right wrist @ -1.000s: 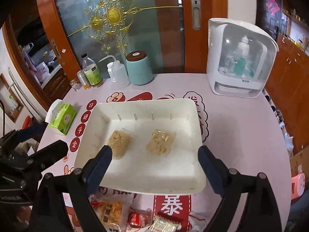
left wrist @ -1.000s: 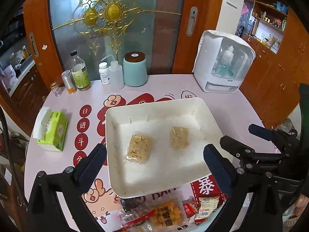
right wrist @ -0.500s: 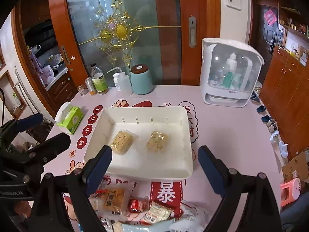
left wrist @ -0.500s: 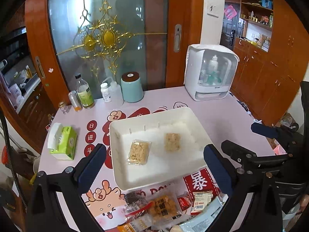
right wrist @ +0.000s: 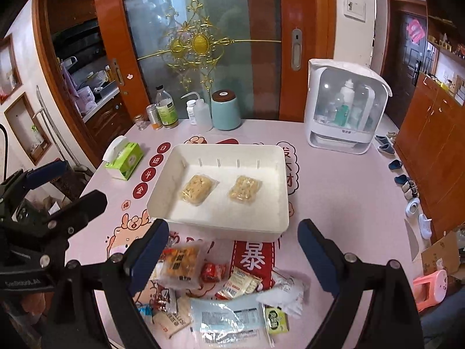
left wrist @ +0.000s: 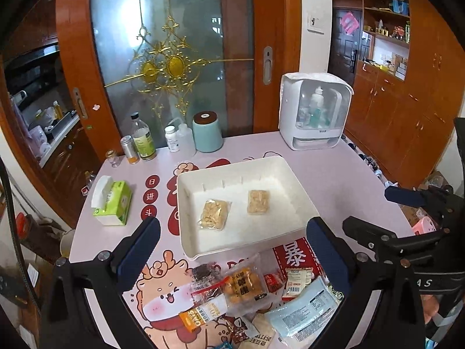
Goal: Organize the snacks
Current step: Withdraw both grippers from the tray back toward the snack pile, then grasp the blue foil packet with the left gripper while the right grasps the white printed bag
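Step in hand: selection of the next snack. Both the left gripper and the right gripper hang above the worktop, jaws spread wide, holding nothing. The white tray holds two wrapped rice cakes; the remaining loose snacks lie just in front of it. Next move: descend on one packet and close the jaws on it.

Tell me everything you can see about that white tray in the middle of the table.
The white tray is a rectangular, shallow bin that looks like plastic, with upright walls and small slots along its far wall. It sits flat on the pink printed tablecloth, open at the top. Inside lie two clear-wrapped pale snack packets, side by side and apart, with bare floor around them. A heap of loose snacks lies just outside its near wall. Neither gripper touches it.
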`<state>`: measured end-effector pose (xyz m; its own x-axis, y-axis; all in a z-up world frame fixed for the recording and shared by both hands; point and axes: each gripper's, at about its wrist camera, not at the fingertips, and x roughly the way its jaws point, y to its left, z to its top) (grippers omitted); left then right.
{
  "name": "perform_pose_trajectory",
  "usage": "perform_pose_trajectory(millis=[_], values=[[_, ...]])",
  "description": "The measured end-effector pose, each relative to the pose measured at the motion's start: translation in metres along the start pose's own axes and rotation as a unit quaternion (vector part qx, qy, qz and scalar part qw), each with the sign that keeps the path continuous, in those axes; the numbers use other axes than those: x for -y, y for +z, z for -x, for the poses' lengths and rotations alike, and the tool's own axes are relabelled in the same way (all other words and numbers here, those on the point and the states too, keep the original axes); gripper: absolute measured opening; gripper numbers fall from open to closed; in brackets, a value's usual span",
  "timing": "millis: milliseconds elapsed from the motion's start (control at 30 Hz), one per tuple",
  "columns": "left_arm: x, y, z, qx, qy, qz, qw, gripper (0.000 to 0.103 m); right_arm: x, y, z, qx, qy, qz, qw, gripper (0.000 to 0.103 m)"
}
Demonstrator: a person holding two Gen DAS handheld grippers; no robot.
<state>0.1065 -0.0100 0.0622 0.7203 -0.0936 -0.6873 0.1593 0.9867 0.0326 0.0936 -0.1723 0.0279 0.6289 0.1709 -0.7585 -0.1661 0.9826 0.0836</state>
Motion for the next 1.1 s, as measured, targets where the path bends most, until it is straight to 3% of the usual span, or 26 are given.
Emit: perform_pose_trajectory(millis=[300,533,833,1100], values=[[-0.004,-0.023,0.035,0.023,0.042,0.006,0.9988,0.1,0.003,-0.024,0.025,0.015,0.016,0.004,1.0,0.091],[-0.008,-0.051,0.035,0.005,0.052,0.008,0.9986,0.1,0.02,-0.047,0.017,0.004,0.033,-0.017,0.999,0.091],[-0.026,-0.102,0.005,-0.044,0.046,0.021,0.9978,0.1,0.042,-0.078,-0.012,-0.035,0.024,-0.039,0.998,0.087],[-0.054,-0.173,-0.042,-0.129,0.037,0.058,0.9893,0.1,0.077,-0.103,-0.062,-0.103,0.004,-0.082,0.991,0.087]])
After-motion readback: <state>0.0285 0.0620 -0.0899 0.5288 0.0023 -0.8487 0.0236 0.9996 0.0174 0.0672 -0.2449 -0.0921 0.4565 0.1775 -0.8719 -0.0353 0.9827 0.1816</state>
